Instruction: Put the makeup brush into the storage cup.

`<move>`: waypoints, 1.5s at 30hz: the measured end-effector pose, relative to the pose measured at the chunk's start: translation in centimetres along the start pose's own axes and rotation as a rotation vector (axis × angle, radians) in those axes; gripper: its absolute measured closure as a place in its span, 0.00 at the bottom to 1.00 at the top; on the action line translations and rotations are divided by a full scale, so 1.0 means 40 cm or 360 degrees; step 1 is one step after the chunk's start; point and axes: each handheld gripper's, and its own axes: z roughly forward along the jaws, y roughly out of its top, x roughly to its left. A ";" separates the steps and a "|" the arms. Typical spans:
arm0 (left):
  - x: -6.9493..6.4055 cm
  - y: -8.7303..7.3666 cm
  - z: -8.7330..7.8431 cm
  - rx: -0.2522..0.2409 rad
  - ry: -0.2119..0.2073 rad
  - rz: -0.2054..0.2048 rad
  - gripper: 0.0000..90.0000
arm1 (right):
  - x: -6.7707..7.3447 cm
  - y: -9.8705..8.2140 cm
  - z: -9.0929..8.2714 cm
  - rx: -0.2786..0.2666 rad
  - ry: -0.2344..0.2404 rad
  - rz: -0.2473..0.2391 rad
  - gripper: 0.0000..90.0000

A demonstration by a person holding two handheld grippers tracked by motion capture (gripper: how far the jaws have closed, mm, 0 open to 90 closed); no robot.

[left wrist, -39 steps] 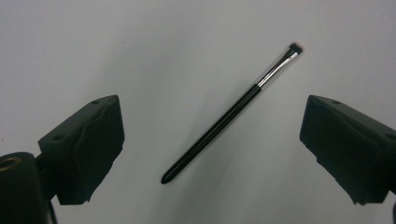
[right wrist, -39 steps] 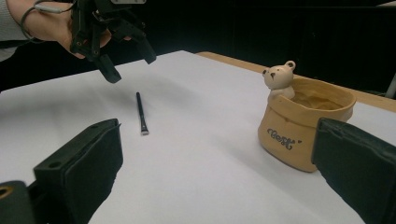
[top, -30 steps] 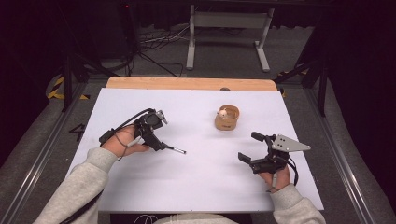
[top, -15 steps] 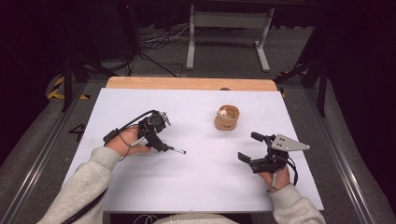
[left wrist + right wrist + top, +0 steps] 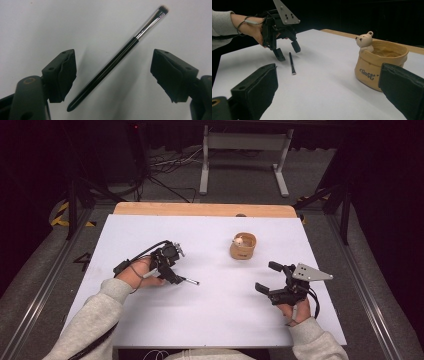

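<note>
Black-handled makeup brush (image 5: 117, 57) lies flat on the white table (image 5: 210, 320), between the spread jaws of my left gripper (image 5: 169, 265), untouched. Right of the brush stands a tan bear pot (image 5: 243, 246); my right gripper (image 5: 272, 279), jaws released, rests nearer me.

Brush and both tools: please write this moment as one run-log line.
left tool: open, astride brush | brush: flat on table | right tool: open, idle | pot: untouched
</note>
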 end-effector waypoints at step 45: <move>-0.018 -0.016 0.005 0.0095 0.0048 0.0175 0.93 | 0.006 -0.002 0.005 0.0040 -0.0006 -0.0014 0.04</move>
